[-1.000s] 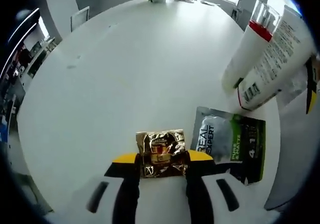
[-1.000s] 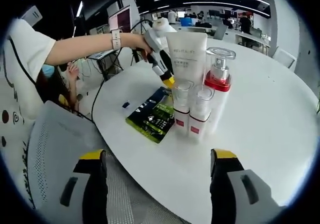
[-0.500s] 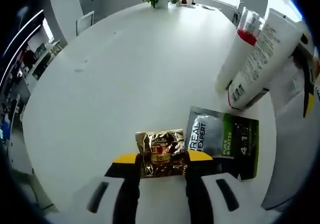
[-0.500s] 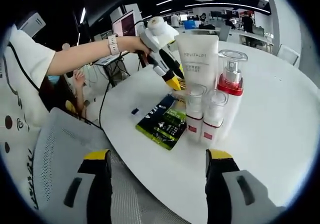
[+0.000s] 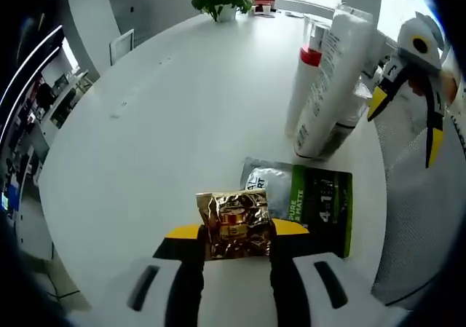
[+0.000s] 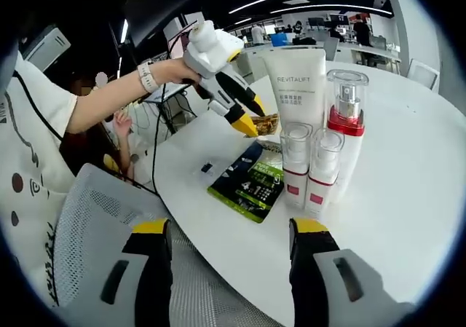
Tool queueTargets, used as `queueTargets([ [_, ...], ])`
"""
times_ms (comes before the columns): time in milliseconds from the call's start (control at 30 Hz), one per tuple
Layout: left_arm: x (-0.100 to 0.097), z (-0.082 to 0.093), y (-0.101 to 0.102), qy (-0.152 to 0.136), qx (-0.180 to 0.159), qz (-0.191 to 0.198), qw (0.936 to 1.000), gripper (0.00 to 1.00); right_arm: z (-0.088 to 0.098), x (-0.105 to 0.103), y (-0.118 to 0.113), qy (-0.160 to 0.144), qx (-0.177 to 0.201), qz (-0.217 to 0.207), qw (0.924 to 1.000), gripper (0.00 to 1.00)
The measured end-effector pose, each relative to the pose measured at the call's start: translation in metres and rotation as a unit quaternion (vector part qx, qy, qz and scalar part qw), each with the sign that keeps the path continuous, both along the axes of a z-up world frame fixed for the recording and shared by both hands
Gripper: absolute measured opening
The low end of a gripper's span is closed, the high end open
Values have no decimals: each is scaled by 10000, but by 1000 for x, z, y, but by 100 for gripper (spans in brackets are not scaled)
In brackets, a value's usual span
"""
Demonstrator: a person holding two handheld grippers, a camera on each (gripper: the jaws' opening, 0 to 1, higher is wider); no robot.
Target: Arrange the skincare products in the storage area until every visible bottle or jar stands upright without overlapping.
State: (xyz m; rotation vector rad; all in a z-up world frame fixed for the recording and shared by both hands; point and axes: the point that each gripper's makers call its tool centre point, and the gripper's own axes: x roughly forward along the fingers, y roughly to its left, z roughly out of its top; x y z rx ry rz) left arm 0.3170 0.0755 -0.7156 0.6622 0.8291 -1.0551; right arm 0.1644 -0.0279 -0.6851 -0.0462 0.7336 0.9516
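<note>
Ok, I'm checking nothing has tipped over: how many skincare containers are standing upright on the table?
4: the Revitalift tube at the back, the red-collared pump bottle beside it, and two small clear-capped bottles in front. Others may be hidden behind these.

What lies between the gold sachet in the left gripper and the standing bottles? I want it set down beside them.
The left gripper holds the gold sachet above the table. The green-black packet lies flat between it and the white tube; nothing upright intervenes.
</note>
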Motion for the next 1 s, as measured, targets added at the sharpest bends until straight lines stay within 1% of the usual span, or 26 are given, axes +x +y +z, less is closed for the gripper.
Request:
queueTargets([
  [100, -7, 0, 0, -27, -24, -23, 10000, 31, 1, 0, 2, 4, 41, -10, 10000, 65],
  [200, -16, 2, 1, -60, -28, -37, 10000, 31, 3, -1, 5, 10, 120, 19, 9999, 60],
  [300, -27, 6, 0, -107, -74, -52, 9999, 31, 5, -2, 8, 23, 207, 14, 9998, 59],
  [433, -39, 9, -2, -134, -92, -134, 9998, 31, 4, -3, 11, 30, 225, 13, 9997, 55],
  [533, -45, 13, -3, -183, -154, -123, 9996, 31, 6, -2, 12, 27, 271, 1, 9996, 50],
  [633, -52, 17, -4, -268, -209, -112, 9994, 31, 8, -1, 13, -45, 293, 12, 9996, 47],
  [700, -53, 17, -4, -317, -227, -106, 9992, 31, 11, -2, 16, -78, 381, 43, 9992, 40],
  [767, -60, 21, -5, -384, -220, -129, 9989, 31, 12, -1, 17, -104, 415, 52, 9991, 42],
  [900, -69, 31, -11, -474, -331, -141, 9982, 31, 12, -2, 20, -85, 448, 121, 9989, 40],
  [967, -70, 32, -12, -506, -364, -175, 9979, 31, 13, -2, 22, -98, 493, 133, 9986, 38],
  [1000, -72, 36, -14, -580, -377, -218, 9974, 31, 14, -3, 23, -85, 523, 160, 9985, 37],
])
